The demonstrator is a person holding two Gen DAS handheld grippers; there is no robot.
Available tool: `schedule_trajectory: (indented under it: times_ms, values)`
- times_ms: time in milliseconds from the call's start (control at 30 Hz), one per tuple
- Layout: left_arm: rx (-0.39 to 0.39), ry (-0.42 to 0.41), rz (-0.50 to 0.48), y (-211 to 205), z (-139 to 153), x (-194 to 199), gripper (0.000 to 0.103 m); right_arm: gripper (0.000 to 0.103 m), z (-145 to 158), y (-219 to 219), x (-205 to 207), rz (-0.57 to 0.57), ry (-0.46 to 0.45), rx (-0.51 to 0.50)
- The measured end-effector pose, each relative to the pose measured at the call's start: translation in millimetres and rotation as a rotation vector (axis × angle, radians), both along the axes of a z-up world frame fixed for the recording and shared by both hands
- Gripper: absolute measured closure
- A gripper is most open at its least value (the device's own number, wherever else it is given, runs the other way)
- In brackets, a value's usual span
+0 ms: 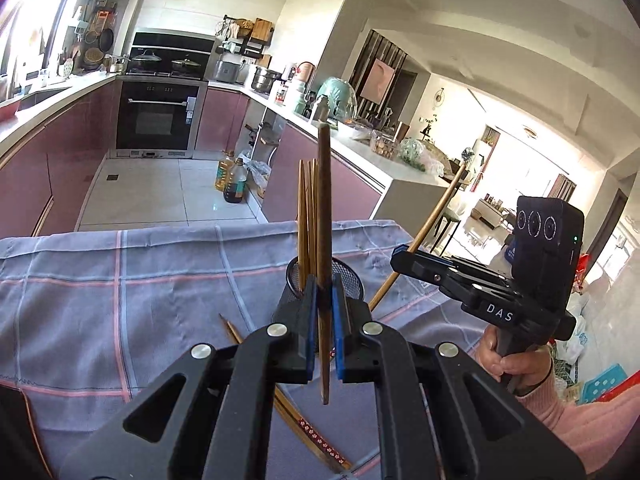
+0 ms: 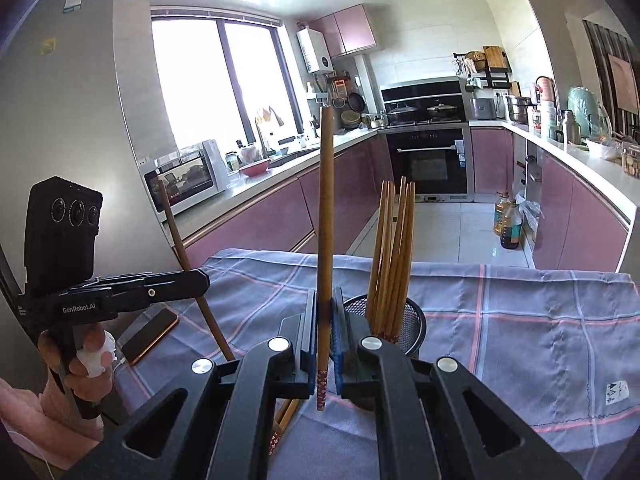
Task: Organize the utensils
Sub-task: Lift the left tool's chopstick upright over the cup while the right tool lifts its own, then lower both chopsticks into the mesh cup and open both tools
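Note:
A black mesh holder (image 1: 347, 276) (image 2: 412, 322) stands on the checked cloth with several wooden chopsticks (image 1: 307, 216) (image 2: 394, 256) upright in it. My left gripper (image 1: 324, 344) is shut on one chopstick (image 1: 324, 208), held upright just in front of the holder. My right gripper (image 2: 325, 354) is shut on another chopstick (image 2: 325, 200) with a flowered end, held upright left of the holder. The right gripper's body (image 1: 480, 288) shows at the right of the left wrist view; the left gripper's body (image 2: 120, 292) shows at the left of the right wrist view.
More chopsticks (image 1: 308, 428) (image 2: 286, 416) lie on the blue-grey checked tablecloth (image 1: 120, 300) (image 2: 520, 340) under the grippers. A phone (image 2: 150, 336) lies on the cloth at the left. Kitchen counters, oven and oil bottles (image 1: 231, 178) stand beyond the table.

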State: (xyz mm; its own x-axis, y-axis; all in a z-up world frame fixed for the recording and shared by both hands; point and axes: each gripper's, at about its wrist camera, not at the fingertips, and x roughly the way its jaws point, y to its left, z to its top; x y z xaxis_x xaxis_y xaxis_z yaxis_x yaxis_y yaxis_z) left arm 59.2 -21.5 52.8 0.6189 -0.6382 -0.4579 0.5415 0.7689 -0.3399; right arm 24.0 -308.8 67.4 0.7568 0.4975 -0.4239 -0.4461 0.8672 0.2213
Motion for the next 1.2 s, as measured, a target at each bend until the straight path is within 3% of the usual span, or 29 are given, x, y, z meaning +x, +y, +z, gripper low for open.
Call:
schedule_trajectory:
  times_ms: [433, 667, 833, 1200]
  values:
    - [-0.038, -0.103, 0.022, -18.7, 52.9, 20.5, 0.096, 0.097, 39.3, -11.6, 7.3, -0.030, -0.102, -0.019]
    - [-0.051, -0.126, 0.037, -26.2, 69.9, 32.7, 0.096, 0.097, 42.8, -15.2, 18.3, -0.048, -0.117, -0.018]
    - [0.013, -0.136, 0.064, -41.4, 66.8, 40.2, 0.096, 0.097, 33.8, -16.1, 32.7, -0.060, -0.086, -0.023]
    - [0.181, -0.055, 0.025, -68.1, 32.0, 55.6, 0.096, 0.097, 0.7, -5.5, 50.8, -0.040, 0.051, -0.072]
